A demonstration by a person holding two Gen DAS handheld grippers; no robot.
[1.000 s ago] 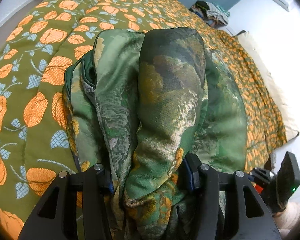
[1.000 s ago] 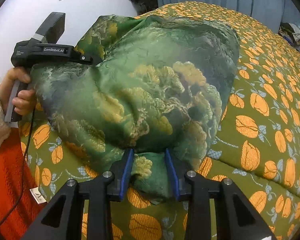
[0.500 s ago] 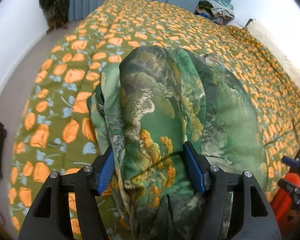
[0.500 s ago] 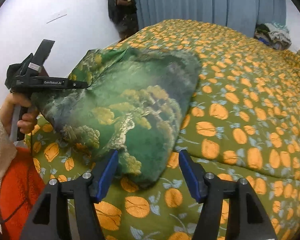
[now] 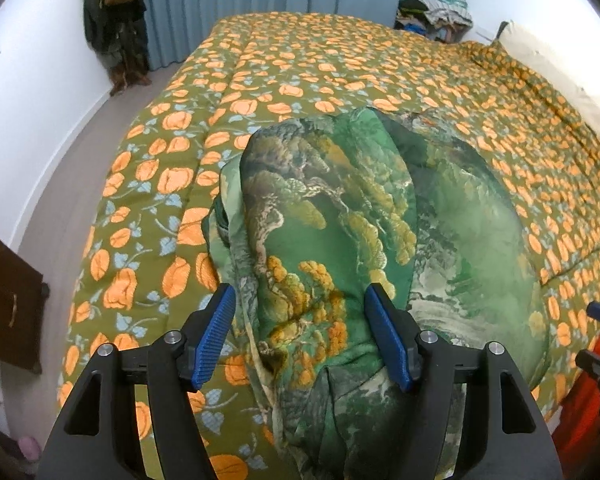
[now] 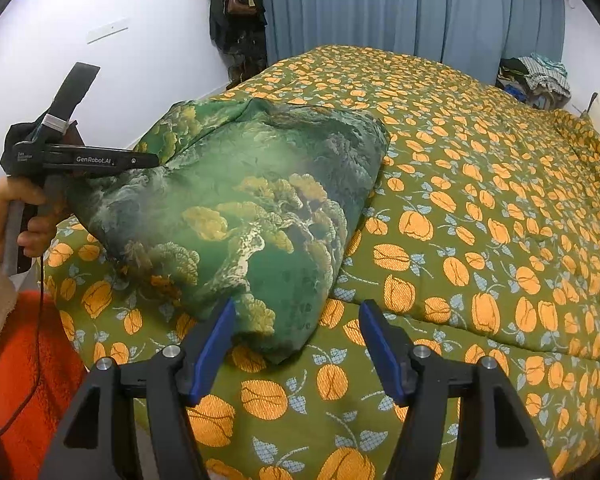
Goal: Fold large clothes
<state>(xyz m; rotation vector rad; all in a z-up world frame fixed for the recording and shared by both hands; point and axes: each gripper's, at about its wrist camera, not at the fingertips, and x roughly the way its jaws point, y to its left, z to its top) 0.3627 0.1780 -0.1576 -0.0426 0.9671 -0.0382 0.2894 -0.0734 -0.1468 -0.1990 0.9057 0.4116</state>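
Observation:
A folded green garment point(image 5: 340, 220) printed with gold trees lies in a thick bundle near the foot of the bed point(image 5: 300, 72). My left gripper point(image 5: 300, 292) hovers over its near end. Its jaws are opening, the cloth sits between the blue pads, and the left pad point(image 5: 216, 332) stands apart from it. In the right wrist view the same garment point(image 6: 240, 208) lies on the bed cover point(image 6: 480, 200). My right gripper point(image 6: 298, 307) is open above the garment's near corner, not pressing it. A hand point(image 6: 4, 216) holds the left gripper's body point(image 6: 80, 158) at the garment's far side.
Blue curtains point(image 6: 380, 8) hang behind the bed. Dark clothes and bags point(image 6: 238, 16) hang in the corner. A clothes pile point(image 5: 432, 12) and a pale pillow point(image 5: 560, 76) lie at the far side. An orange-red cloth point(image 6: 24, 380) is below left. Dark furniture point(image 5: 8, 300) stands by the floor.
Both grippers were shut on the garment a second ago; both have opened and lifted back. The garment now rests on the bed, lower in both views.

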